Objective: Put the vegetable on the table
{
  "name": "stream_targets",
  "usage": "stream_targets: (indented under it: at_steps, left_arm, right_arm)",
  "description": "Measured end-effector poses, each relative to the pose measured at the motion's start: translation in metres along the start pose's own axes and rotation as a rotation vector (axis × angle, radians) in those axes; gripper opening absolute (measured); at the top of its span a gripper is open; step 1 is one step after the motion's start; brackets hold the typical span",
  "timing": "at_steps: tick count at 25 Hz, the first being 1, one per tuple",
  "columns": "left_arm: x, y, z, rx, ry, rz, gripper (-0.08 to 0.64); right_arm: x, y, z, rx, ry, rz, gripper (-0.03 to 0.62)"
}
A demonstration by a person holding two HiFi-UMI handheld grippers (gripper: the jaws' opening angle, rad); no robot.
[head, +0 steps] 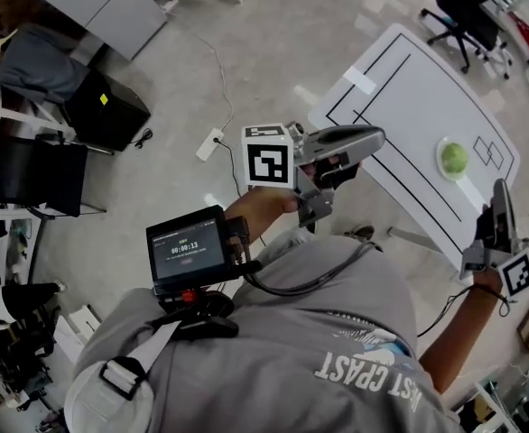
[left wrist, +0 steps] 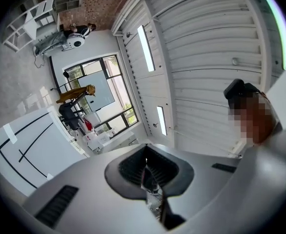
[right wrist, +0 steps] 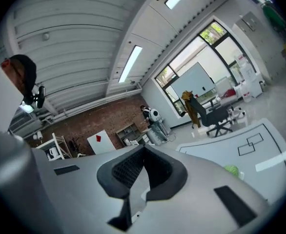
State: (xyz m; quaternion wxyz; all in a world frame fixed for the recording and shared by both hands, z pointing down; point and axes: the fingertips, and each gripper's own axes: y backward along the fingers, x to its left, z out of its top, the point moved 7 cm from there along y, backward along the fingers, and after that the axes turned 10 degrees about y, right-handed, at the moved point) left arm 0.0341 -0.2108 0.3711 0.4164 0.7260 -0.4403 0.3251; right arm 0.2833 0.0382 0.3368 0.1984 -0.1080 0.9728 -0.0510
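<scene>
A round green vegetable (head: pixel 454 159) lies on a small pale dish on the white table (head: pixel 400 79), which is marked with black lines. My left gripper (head: pixel 377 136) is held up over the floor beside the table's near-left edge, its jaws shut with nothing between them. My right gripper (head: pixel 500 188) stands at the table's right side, just short of the vegetable and apart from it, also shut and empty. In the right gripper view the vegetable (right wrist: pixel 232 169) shows low and to the right of the shut jaws (right wrist: pixel 144 150). The left gripper view points up at the ceiling, jaws (left wrist: pixel 145 160) closed.
A black office chair (head: pixel 463 12) stands beyond the table. On the floor lie a white power strip (head: pixel 211 142) with its cable and a black box (head: pixel 106 106). A grey desk (head: pixel 111 3) is at the upper left. A small screen (head: pixel 190 246) hangs on the person's chest.
</scene>
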Motion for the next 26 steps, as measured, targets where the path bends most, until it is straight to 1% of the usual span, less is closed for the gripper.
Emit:
stream_targets:
  at_steps: [3,6,9,12,14,17,19,23,26]
  left_arm:
    - [-0.008,-0.012,-0.007,0.033,-0.017,-0.03,0.006]
    - [-0.015,-0.021,-0.018,0.073,-0.034,-0.04,0.006]
    - [-0.018,-0.025,-0.02,0.101,-0.03,-0.04,0.006]
    - [-0.022,-0.03,-0.027,0.127,-0.016,-0.04,0.006]
    - [-0.028,-0.039,-0.049,0.155,-0.021,-0.038,0.006]
    - [-0.044,-0.051,-0.102,0.206,-0.033,-0.035,0.006]
    - [-0.055,-0.057,-0.13,0.226,-0.025,-0.037,0.007]
    - [-0.067,-0.071,-0.157,0.256,-0.006,-0.04,0.007]
    - [-0.081,-0.086,-0.193,0.286,-0.001,-0.048,0.006]
  right_arm:
    - [0.036,0.025,0.014,-0.035,0.101,0.037,0.008]
    - [0.066,0.048,0.02,-0.057,0.172,0.053,0.006]
    - [0.092,0.059,0.028,-0.071,0.215,0.058,0.006]
    - [0.104,0.076,0.034,-0.077,0.232,0.047,0.006]
    - [0.101,0.106,0.029,-0.087,0.229,0.033,0.006]
    - [0.093,0.171,0.008,-0.107,0.212,0.003,0.006]
    - [0.092,0.204,-0.002,-0.113,0.201,-0.013,0.006]
    - [0.087,0.239,-0.008,-0.113,0.164,-0.036,0.007]
    - [0.083,0.278,-0.014,-0.101,0.168,-0.047,0.006]
